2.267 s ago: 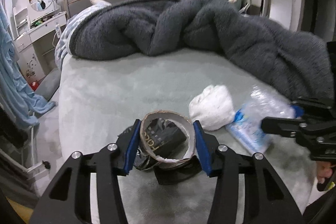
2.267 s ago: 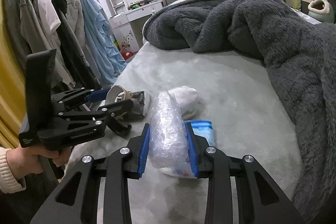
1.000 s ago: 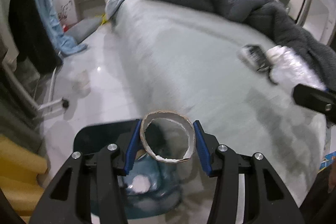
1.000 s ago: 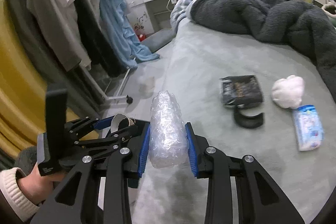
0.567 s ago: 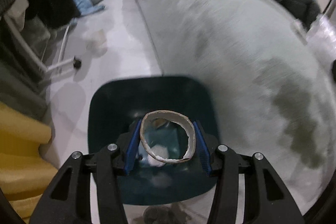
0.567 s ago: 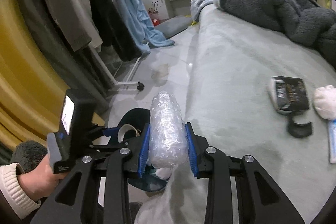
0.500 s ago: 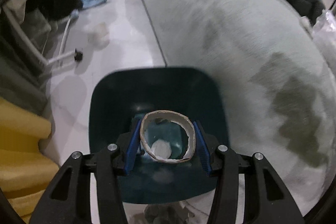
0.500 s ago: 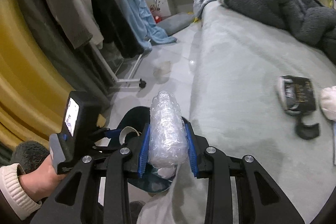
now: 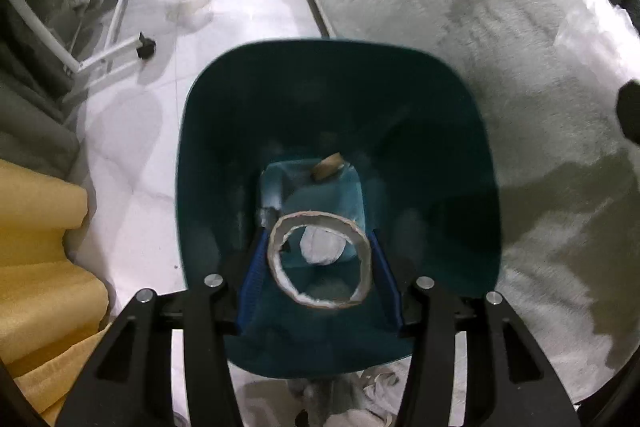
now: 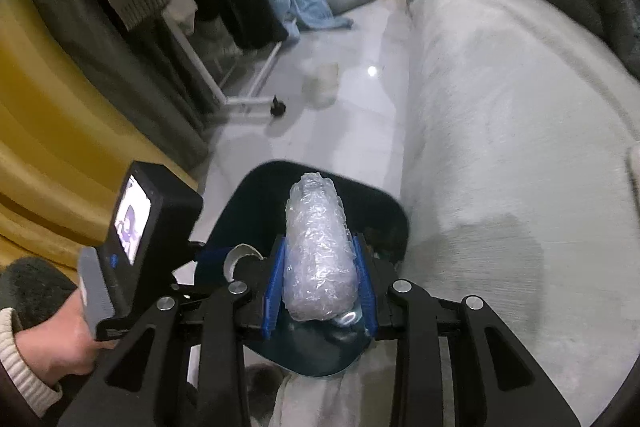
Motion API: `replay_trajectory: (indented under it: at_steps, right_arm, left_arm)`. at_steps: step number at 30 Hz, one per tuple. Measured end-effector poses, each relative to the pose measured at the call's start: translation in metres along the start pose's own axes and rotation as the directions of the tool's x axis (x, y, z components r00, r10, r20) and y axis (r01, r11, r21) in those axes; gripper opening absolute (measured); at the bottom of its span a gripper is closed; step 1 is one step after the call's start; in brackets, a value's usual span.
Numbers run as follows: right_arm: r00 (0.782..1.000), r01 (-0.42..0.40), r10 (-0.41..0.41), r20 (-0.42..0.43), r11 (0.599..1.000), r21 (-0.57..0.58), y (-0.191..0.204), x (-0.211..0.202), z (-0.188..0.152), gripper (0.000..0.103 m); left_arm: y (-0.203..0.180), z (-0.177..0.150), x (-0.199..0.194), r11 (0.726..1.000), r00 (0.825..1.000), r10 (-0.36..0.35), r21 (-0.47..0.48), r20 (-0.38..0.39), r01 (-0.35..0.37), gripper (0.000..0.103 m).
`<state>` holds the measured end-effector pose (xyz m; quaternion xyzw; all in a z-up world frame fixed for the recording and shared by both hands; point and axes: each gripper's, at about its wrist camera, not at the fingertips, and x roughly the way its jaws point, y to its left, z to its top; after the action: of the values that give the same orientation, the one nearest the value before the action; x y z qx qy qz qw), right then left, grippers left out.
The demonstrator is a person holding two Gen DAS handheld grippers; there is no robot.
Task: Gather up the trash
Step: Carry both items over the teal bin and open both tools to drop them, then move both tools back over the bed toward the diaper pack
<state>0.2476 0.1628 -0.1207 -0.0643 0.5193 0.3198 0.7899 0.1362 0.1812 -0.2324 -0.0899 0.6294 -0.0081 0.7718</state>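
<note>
Both grippers now over bin [image 9: 224, 115], loaded

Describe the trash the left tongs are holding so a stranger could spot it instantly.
Find the dark teal bin on the pale floor beside the grey bed. Right above its opening, the left tongs grip a cardboard tape-roll core. It is a hollow brown ring, unlike the white crumpled wad and small brown scrap lying at the bin's bottom.
</note>
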Motion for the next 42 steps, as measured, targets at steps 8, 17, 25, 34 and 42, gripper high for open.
replay_trajectory:
  at_steps: [8,17,25,34,42]
  right_arm:
    - [0.995,0.015,-0.015,-0.102,1.0,-0.001,0.011,0.04,-0.002,0.033]
    - [0.981,0.024,-0.028,-0.19,1.0,-0.019,0.021,0.077,-0.009,0.033]
    - [0.96,0.04,-0.045,-0.276,0.999,-0.024,0.023,0.104,-0.02,0.034]
    - [0.959,0.063,-0.075,-0.273,0.997,-0.054,0.031,0.106,-0.022,0.061]
    - [0.983,0.029,-0.039,-0.179,0.998,-0.06,0.032,0.067,-0.022,0.071]
  left_arm:
    - [0.021,-0.01,-0.006,0.999,1.0,-0.024,-0.026,-0.02,0.024,0.07]
    - [0.052,-0.01,-0.036,0.997,0.996,-0.025,-0.065,0.081,0.03,0.075]
    - [0.058,-0.01,-0.078,0.999,0.972,-0.021,-0.036,0.234,0.03,0.075]
    - [0.047,-0.008,-0.147,1.0,0.892,-0.028,0.007,0.452,0.028,0.075]
    - [0.034,-0.002,-0.204,0.993,0.788,-0.066,-0.034,0.612,0.109,0.078]
